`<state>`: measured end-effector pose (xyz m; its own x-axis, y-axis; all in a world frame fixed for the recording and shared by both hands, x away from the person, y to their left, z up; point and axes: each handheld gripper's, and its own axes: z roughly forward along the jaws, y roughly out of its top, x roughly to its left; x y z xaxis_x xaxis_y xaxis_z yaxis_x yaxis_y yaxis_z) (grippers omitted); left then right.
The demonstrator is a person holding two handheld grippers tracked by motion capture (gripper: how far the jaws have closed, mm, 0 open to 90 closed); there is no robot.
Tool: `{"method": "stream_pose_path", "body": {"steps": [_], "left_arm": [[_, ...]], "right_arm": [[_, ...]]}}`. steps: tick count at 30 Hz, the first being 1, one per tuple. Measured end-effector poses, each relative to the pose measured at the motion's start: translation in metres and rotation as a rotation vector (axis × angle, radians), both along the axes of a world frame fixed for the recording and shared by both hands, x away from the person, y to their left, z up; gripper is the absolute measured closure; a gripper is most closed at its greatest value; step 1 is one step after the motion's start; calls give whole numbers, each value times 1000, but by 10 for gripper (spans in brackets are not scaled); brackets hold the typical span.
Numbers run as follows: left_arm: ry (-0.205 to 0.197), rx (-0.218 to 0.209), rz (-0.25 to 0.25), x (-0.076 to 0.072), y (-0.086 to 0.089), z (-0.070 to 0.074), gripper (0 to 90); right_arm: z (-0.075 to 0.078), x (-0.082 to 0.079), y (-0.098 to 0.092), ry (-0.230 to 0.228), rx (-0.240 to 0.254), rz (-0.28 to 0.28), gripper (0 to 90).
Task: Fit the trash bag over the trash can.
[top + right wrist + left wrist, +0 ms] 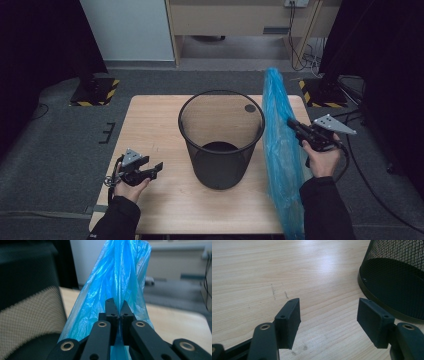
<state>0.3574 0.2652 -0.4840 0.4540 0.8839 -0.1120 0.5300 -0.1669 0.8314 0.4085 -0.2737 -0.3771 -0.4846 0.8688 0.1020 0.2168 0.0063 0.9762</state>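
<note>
Counter (150,120): light wood, rectangular, set on a dark carpeted floor (55,150). All positions below are taken from the bin.

Bin (221,140): black wire-mesh wastebasket, upright, open end up, near the middle of the counter. Its solid dark base rests on the wood, as the left gripper view confirms.

Blue plastic bag (280,150): thin, crumpled, translucent. It hangs as a long vertical strip just to the right of the bin, rising above the rim and falling past the near counter edge. Whether it touches the mesh cannot be told.

Right gripper (295,126): held in the person's right hand (322,159), to the right of the bin and level with its upper half. The jaws are pressed together on a fold of the bag; the right gripper view shows blue film pinched between them.

Left gripper (156,167): held in the left hand (129,187), to the left of the bin, low over the counter, pointing toward the bin's base. The jaws stand wide apart with bare wood between them.

Small dark round mark (250,108): on the counter beyond the bin.
</note>
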Motion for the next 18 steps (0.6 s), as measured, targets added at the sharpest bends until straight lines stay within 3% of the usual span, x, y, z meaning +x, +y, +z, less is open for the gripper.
{"method": "stream_pose_path", "body": {"steps": [5,7,11,15,18], "left_arm": [[0,3,-2,1,-1,-1,344],[1,6,-4,1,-1,-1,344],[3,4,-2,1,-2,-1,343],[1,8,-1,1,-1,-1,342],[4,9,-2,1,-2,-1,340]], "right_arm": [[39,-20,3,-155,74,36,892],[57,-31,10,-222,88,75,891],[71,-41,23,-270,103,129,891],[84,-49,37,-318,71,173,891],[88,-50,52,-321,57,221,891]]}}
